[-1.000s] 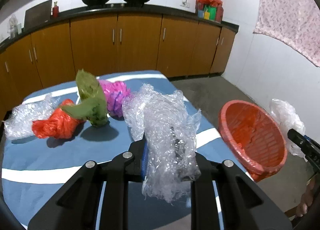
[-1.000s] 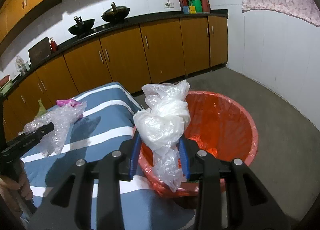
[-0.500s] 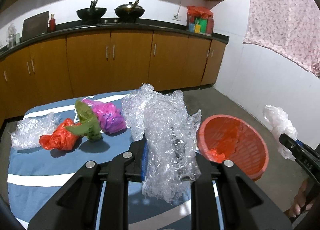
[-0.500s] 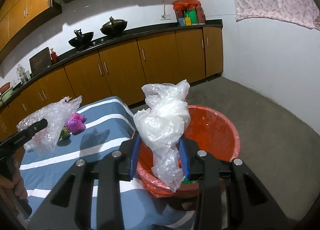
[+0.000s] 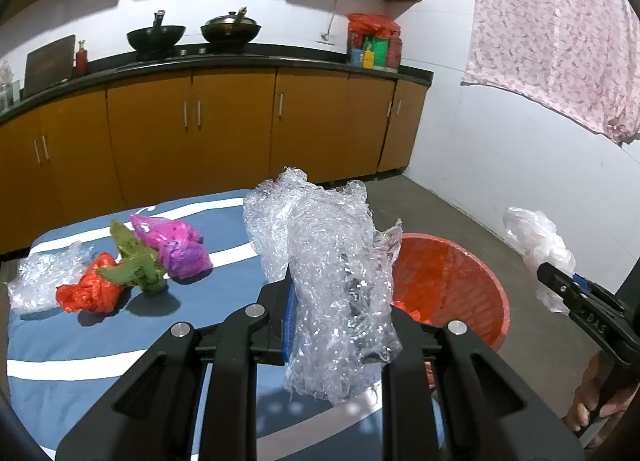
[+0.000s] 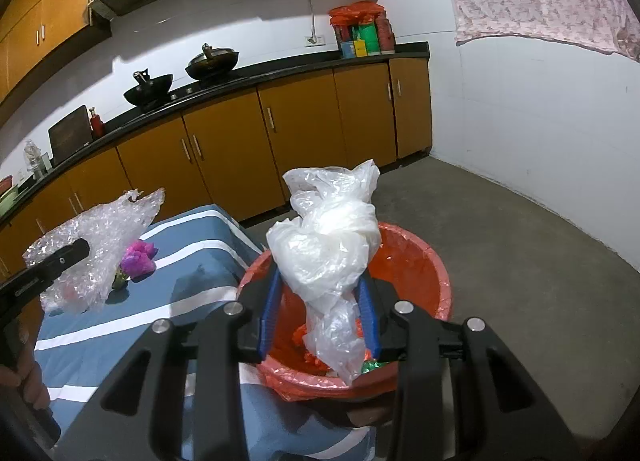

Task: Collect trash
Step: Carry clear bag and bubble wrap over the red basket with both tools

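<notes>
Taking the orange basket as the landmark, the scene runs from the far left of the blue striped tabletop toward it. Farthest from the basket lies a clear crumpled plastic piece, touching a red plastic bag; just beside that, nearer the basket, sits a green wad leaning against a magenta bag. All four rest on the tabletop, well apart from the basket. Closer in, the left gripper has its jaws drawn narrow and clamped on a wad of bubble wrap, held up in the air over the table edge just left of the basket. The basket stands on the grey floor against the table's right edge, lined in orange plastic with scraps of trash in its bottom. Directly above its near rim, the right gripper pinches a crumpled white plastic bag between its blue pads, the bag's tail hanging down into the basket's mouth.
</notes>
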Demonstrator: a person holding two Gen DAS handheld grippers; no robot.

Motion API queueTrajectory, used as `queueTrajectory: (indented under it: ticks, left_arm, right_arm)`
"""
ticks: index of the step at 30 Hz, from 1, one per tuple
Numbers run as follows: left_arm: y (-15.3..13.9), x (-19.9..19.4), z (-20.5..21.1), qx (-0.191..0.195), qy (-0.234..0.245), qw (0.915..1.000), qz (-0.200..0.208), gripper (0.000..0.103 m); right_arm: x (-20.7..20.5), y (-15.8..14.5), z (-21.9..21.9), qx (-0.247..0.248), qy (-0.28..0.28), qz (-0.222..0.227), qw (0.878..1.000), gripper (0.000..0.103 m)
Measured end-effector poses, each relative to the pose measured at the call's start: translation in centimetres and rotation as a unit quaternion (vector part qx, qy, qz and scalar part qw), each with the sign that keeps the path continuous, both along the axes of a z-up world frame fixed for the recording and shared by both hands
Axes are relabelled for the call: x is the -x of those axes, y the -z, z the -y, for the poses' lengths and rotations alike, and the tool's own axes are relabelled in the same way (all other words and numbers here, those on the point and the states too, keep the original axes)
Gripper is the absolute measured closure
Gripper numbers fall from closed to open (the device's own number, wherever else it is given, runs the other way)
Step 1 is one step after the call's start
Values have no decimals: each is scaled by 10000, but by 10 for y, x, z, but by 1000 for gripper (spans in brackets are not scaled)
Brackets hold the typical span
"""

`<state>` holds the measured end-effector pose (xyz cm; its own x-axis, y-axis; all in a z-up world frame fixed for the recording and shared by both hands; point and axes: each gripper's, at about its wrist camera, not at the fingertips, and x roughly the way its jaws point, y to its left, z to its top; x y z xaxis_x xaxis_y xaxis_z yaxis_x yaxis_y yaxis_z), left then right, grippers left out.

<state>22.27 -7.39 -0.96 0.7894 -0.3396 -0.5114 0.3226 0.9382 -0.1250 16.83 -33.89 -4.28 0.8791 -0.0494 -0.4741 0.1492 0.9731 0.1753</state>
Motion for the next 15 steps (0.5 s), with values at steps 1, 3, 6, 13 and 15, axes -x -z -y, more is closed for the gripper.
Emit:
queueTrajectory:
  ticks: [1, 3, 6, 13, 15]
  left_arm:
    - [0, 0, 2, 2, 25, 10000, -6, 84]
    - [1, -1, 7, 21, 88, 10000, -33, 84]
    - [1, -2, 16, 14, 159, 9999, -50, 84]
    - [5, -2, 33, -13, 340, 9994, -105, 84]
    - [7, -3, 39, -19, 412, 9991, -138, 84]
  right_arm:
    - [0, 0, 1, 8, 8, -1, 10000, 68]
    - [-2, 1, 3, 15, 28, -3, 10000, 68]
    - [-3, 1, 6, 1, 64, -7, 10000, 68]
    - [-9, 6, 12, 8, 124, -68, 9999, 68]
    - [-13, 7, 14, 16, 121, -107, 9999, 68]
